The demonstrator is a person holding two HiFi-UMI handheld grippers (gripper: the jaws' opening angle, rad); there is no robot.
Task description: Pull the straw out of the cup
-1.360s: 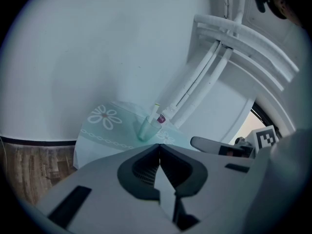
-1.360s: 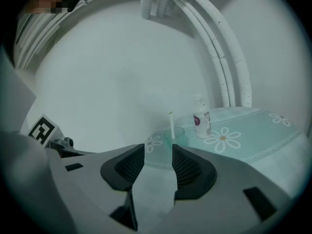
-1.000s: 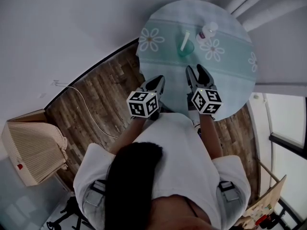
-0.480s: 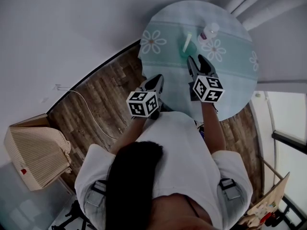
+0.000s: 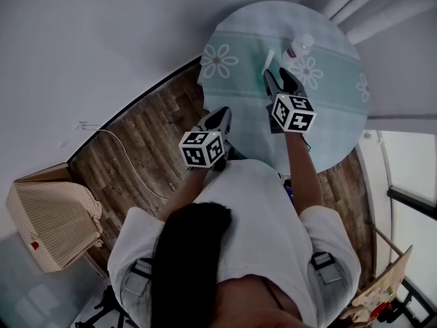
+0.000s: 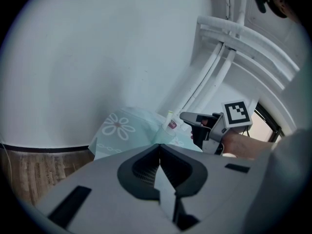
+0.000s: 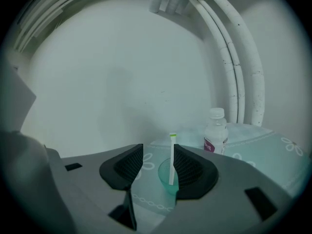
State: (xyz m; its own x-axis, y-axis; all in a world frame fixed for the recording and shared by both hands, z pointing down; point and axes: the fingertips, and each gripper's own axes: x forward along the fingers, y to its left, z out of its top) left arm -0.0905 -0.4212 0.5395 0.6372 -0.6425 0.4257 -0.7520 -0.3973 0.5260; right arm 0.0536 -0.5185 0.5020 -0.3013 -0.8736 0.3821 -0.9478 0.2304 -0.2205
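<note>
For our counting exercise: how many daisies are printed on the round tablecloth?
3 daisies: one near the left edge, one in the middle beside the bottle, one at the right edge. The right gripper may hide more.

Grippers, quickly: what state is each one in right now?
Left gripper: closed, empty.
Right gripper: open, white green-tipped straw showing between its jaws, ungripped.

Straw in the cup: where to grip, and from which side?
Grip the straw on its bare upper stretch, above the cup rim, coming in level from the near side. It stands nearly upright, clear of the rim, between the open jaws of the right gripper; the bottle is off to the right.
</note>
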